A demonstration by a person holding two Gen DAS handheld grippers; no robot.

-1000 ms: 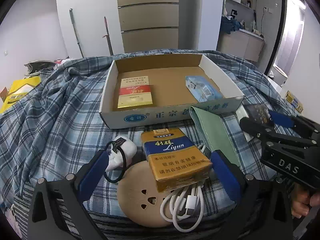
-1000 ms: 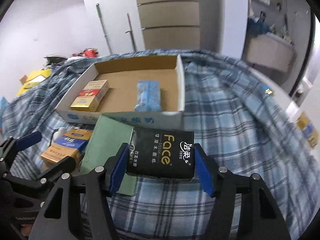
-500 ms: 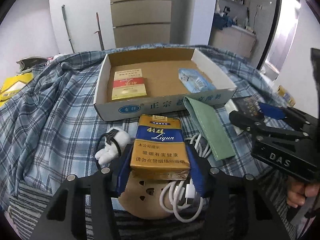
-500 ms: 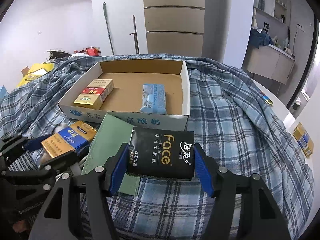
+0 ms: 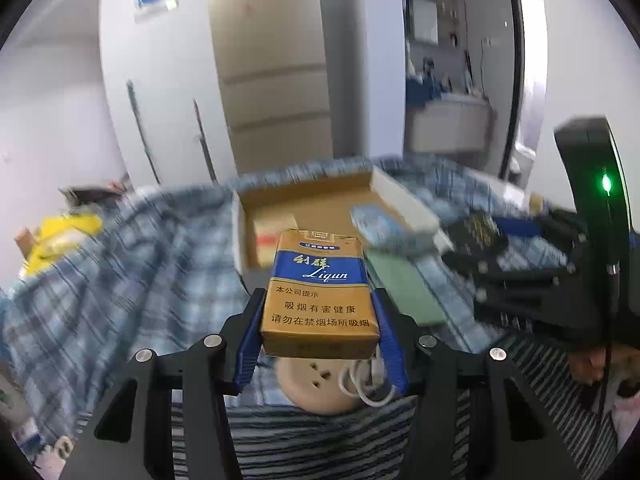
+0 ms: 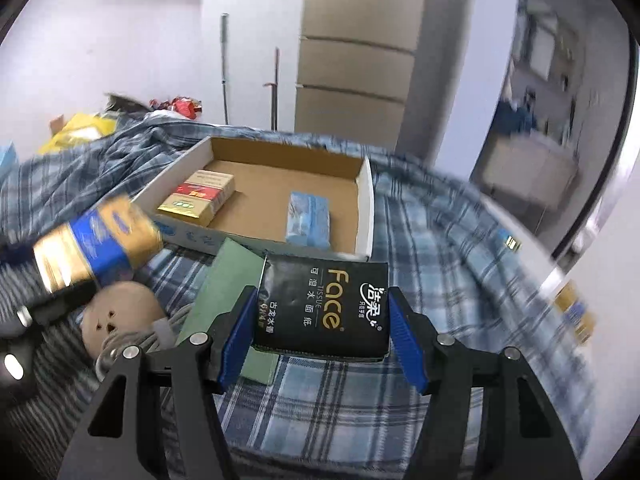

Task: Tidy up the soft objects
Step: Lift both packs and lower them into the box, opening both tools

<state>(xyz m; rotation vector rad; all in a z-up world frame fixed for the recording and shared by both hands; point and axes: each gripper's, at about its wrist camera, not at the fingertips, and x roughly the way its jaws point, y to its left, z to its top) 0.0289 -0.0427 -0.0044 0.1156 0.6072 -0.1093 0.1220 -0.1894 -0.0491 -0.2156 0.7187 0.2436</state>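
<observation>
My left gripper (image 5: 320,336) is shut on a gold and blue cigarette pack (image 5: 320,296), lifted off the plaid bedspread; the same pack (image 6: 96,248) shows blurred at the left of the right wrist view. My right gripper (image 6: 324,332) is shut on a black Face tissue pack (image 6: 324,308), held just above the bedspread near the box's front wall. The open cardboard box (image 6: 370,216) lies beyond, holding a red and gold pack (image 6: 198,196) at its left and a blue tissue pack (image 6: 308,220) at its right.
A green cloth (image 6: 224,296) lies flat in front of the box. A round tan item (image 6: 120,312) and a coiled white cable (image 5: 360,384) rest on a striped cloth below the left gripper. A yellow bag (image 5: 60,236) sits far left. A wardrobe stands behind.
My left gripper closed on the gold and blue pack and lifted it off the round tan item. My right gripper rose slightly and rolled, with the black pack still in it.
</observation>
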